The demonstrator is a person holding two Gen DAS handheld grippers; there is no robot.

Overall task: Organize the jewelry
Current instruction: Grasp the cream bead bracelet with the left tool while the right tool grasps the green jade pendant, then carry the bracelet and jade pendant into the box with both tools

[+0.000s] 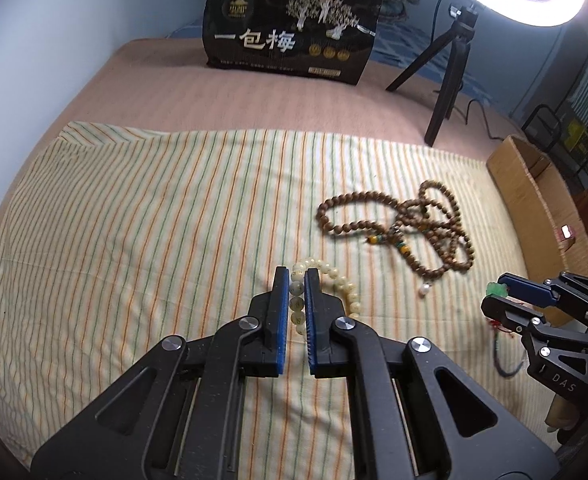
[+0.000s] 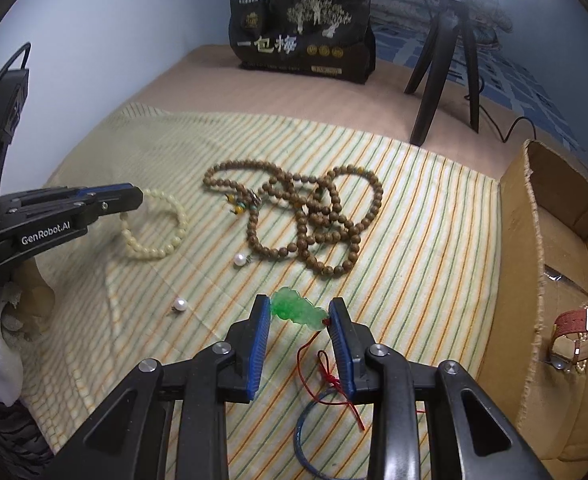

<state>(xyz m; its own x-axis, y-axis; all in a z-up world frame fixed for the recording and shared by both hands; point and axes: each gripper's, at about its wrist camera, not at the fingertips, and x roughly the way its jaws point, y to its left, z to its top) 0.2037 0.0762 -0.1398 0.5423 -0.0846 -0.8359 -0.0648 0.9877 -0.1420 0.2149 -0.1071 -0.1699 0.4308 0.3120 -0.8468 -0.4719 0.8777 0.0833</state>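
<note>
My left gripper point(image 1: 298, 276) is shut on a cream bead bracelet point(image 1: 336, 280), whose loop rests on the striped cloth; it also shows in the right wrist view point(image 2: 155, 226). My right gripper point(image 2: 298, 304) is shut on a green jade pendant point(image 2: 298, 308) with a red cord point(image 2: 326, 372) trailing under it. In the left wrist view the right gripper point(image 1: 496, 294) shows at right with the pendant point(image 1: 498, 289). A long brown wooden bead necklace point(image 2: 306, 212) lies tangled in mid-cloth; it also shows in the left wrist view point(image 1: 406, 220). Two loose pearls point(image 2: 240, 259) point(image 2: 180, 304) lie near it.
A striped cloth point(image 2: 414, 240) covers the bed. An open cardboard box point(image 2: 550, 240) at right holds a red-strap watch point(image 2: 578, 328). A black snack bag point(image 2: 302, 48) and a tripod point(image 2: 442, 60) stand at the back. A blue cord loop point(image 2: 306, 440) lies under my right gripper.
</note>
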